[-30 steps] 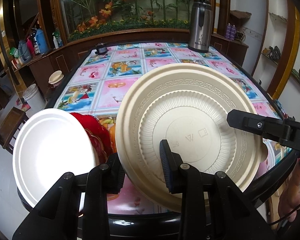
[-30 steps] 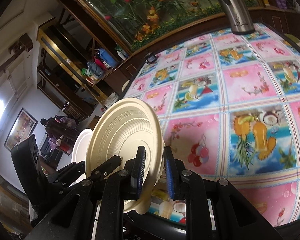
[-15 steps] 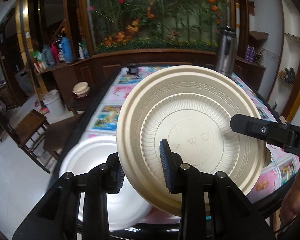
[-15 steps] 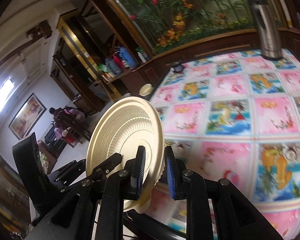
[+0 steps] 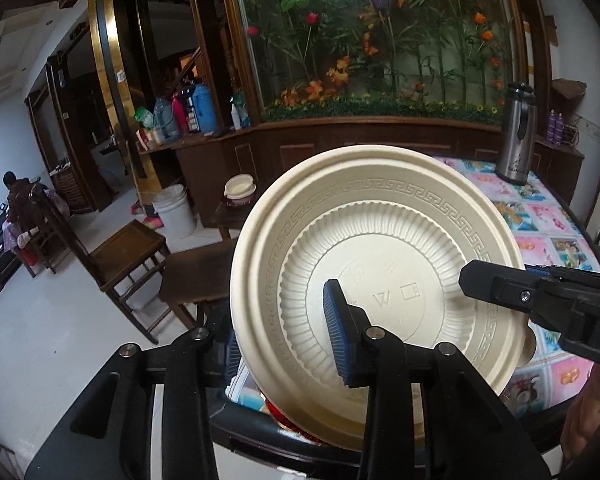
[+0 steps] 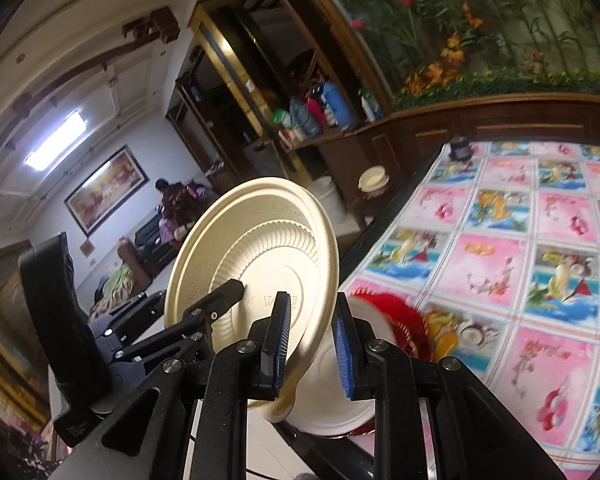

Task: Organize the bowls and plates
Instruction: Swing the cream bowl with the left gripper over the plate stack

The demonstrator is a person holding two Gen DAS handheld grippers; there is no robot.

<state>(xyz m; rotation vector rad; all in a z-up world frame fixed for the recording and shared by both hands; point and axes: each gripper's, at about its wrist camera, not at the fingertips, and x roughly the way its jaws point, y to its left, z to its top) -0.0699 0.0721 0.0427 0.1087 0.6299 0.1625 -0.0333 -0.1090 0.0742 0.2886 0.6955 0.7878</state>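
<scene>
A large cream plate (image 5: pixel 380 248) with a patterned rim stands on edge, lifted above the table corner. My left gripper (image 5: pixel 284 344) is shut on its lower rim. My right gripper (image 6: pixel 312 344) is shut on the opposite rim of the same plate (image 6: pixel 252 256); one of its fingers (image 5: pixel 496 284) shows in the left wrist view against the plate. Below lie a white plate (image 6: pixel 332 396) and a red scalloped plate (image 6: pixel 392 312) at the table's near corner. The red plate (image 5: pixel 288 420) barely peeks under the cream plate in the left wrist view.
The table (image 6: pixel 500 256) has a pink and blue fruit-print cloth. A steel thermos (image 5: pixel 516 136) stands at its far end. Left of the table are a wooden chair (image 5: pixel 128 256), a stool (image 5: pixel 196 272) and a white bucket (image 5: pixel 174 212).
Both grippers have lifted the cream plate higher and swung it left, off the table's corner. The white and red plates have dropped out of sight under it in the left wrist view.
</scene>
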